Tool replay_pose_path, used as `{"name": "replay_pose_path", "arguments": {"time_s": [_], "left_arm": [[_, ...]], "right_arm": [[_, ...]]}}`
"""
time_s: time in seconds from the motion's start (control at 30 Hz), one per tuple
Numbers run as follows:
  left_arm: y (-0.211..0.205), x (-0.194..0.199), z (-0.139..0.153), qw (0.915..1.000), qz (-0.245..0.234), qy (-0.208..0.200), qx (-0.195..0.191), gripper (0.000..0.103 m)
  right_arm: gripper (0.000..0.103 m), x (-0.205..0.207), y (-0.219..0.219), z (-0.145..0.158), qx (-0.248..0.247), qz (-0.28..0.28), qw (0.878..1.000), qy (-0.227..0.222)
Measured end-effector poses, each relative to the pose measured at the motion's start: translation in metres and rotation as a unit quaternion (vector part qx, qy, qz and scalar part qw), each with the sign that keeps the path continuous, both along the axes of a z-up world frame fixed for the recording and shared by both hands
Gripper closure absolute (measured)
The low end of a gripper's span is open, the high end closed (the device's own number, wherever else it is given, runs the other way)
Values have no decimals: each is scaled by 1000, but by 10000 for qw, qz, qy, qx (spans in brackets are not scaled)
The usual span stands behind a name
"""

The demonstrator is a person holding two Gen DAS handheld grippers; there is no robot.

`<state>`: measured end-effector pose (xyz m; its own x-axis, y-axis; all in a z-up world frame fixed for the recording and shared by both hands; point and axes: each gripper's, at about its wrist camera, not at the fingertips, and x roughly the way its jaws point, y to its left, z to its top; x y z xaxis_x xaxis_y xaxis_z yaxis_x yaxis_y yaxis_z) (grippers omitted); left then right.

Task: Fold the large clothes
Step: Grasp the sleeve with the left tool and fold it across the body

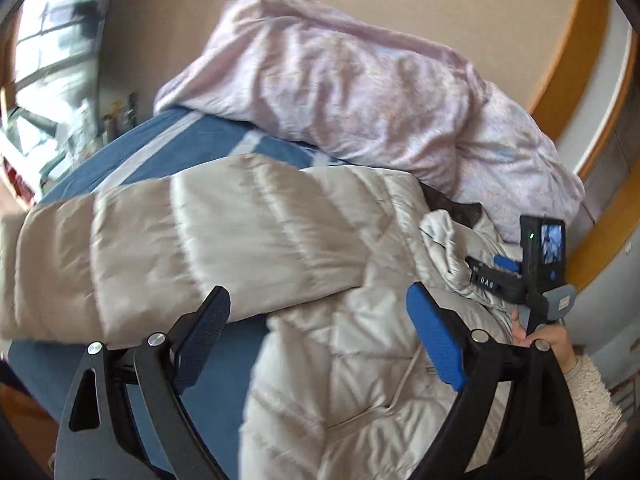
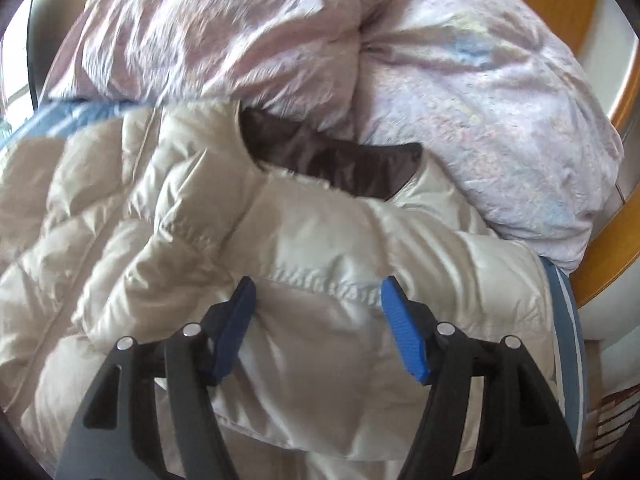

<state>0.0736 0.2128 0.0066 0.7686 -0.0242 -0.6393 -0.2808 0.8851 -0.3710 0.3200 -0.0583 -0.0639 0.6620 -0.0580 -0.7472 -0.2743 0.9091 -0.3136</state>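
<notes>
Puffer jacket [image 1: 320,240] lies spread on the bed [image 1: 168,148], ahead of and beneath both sets of fingers. One sleeve [image 1: 160,240] is already folded across the body; the rest looks unfolded, though motion blur limits certainty. Left gripper [image 1: 320,336]: released, nothing between fingers. Right gripper [image 2: 316,324]: released, straddling a jacket ridge without pinching. Duvet [image 2: 360,60] bunched beyond.

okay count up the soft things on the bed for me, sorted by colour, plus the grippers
Beige: 1, the puffer jacket, sleeve laid across its body.
Pink-lilac: 1, the bunched duvet behind it.
Blue with pale stripes: 1, the bed sheet underneath.
Grippers: 2, the left gripper and the right gripper, both open above the jacket.
Total: 5
</notes>
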Motion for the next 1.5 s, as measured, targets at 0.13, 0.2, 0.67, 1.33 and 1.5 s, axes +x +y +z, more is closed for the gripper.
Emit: {"name": "replay_pose_path", "arguments": {"time_s": [0.13, 0.2, 0.67, 1.33, 1.5], "left_arm": [[62, -56, -25, 9929, 1012, 75, -627, 13], [86, -78, -35, 9852, 1398, 22, -997, 13], [154, -111, -82, 9132, 2887, -579, -2817, 27], [160, -100, -27, 9207, 2934, -1218, -2268, 91], [131, -69, 38, 9412, 2259, -1685, -1862, 91]], "right_arm": [[38, -8, 17, -11, -621, 63, 9976, -289], [36, -12, 6, 2, -96, -33, 9998, -142], [30, -53, -49, 60, 1452, -183, 9891, -163], [30, -66, -83, 72, 1771, -99, 9836, -331], [30, -65, -101, 79, 1892, -212, 9806, -460]]}}
